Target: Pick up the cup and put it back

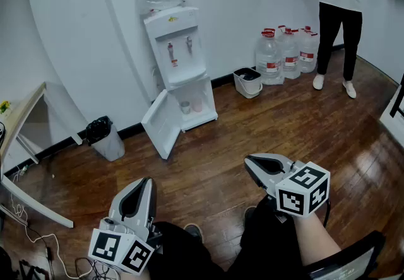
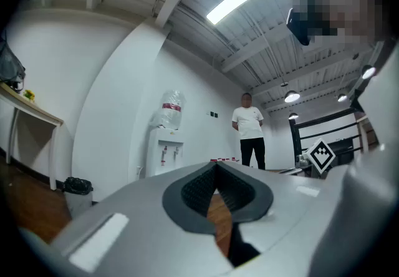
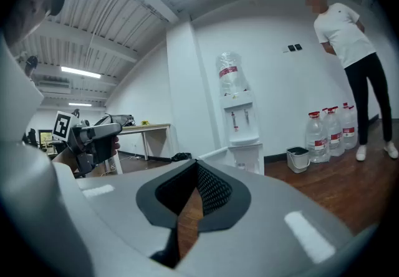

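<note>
Facing a white dispenser (image 1: 180,52) across a wood floor (image 1: 208,146), you hold both grippers low and about level, well short of it. At lower left, the left gripper (image 1: 145,181) has its jaws a little apart, as far as can be judged, with nothing between them. Up and right of it, the dispenser's lower door (image 1: 163,126) hangs open, swung out to the left. Inside the open compartment stands the cup (image 1: 185,107), small and seemingly upright, with a second cup (image 1: 197,105) just beside it on the right. At lower right, the right gripper (image 1: 247,161) has its jaws pressed together, also empty. The cup lies ahead between the two grippers, well apart from both, neither plainly nearer. The door looks to sit on the left gripper's line, so the right side seems clearer, though those jaws must spread first.
</note>
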`<act>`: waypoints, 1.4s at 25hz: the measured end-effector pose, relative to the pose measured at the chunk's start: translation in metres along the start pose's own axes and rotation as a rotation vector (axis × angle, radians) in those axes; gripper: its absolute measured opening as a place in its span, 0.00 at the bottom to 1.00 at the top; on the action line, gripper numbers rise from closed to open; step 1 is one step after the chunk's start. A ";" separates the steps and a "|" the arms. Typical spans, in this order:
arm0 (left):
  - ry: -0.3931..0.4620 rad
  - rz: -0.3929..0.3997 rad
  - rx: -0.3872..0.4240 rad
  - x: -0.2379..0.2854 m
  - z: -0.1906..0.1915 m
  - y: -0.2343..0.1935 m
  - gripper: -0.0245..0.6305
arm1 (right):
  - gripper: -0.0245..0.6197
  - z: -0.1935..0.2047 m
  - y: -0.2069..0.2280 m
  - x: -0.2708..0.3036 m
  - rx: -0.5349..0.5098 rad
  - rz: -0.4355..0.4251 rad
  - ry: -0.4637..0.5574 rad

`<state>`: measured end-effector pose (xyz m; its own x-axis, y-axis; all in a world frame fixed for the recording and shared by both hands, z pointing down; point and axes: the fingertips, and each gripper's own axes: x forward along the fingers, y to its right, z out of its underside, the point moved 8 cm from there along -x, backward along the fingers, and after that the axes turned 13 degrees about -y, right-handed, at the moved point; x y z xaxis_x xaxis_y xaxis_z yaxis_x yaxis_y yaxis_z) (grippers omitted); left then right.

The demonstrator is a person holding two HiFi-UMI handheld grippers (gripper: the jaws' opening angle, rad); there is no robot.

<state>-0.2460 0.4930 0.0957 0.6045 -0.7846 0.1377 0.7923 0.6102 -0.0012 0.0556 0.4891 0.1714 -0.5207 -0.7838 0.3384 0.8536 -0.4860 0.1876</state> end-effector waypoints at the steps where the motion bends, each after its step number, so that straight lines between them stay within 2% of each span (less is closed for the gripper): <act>1: -0.011 0.001 0.009 0.000 0.000 0.005 0.21 | 0.04 0.001 0.001 -0.002 0.005 -0.001 0.000; 4: -0.027 0.024 0.025 0.000 -0.005 0.018 0.18 | 0.04 0.003 0.004 -0.006 0.025 -0.016 -0.005; 9: -0.009 0.056 0.027 0.007 -0.007 0.011 0.04 | 0.04 0.001 0.005 0.002 0.061 -0.079 0.006; 13: -0.026 0.073 0.020 0.012 0.004 -0.002 0.04 | 0.04 -0.003 -0.003 0.010 0.091 -0.114 0.006; 21: -0.042 0.082 0.057 0.021 0.007 -0.005 0.04 | 0.04 -0.027 -0.023 0.002 -0.043 -0.098 0.023; 27: -0.054 0.099 0.043 0.051 0.008 -0.014 0.04 | 0.04 -0.041 -0.002 0.012 -0.062 -0.066 0.049; 35: -0.085 0.054 0.070 0.085 0.005 -0.026 0.04 | 0.04 -0.057 0.027 0.034 -0.087 -0.044 0.063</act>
<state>-0.2158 0.4111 0.1121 0.6345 -0.7402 0.2224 0.7493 0.6597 0.0579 0.0597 0.4271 0.1350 -0.5599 -0.7824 0.2728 0.8266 -0.5501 0.1190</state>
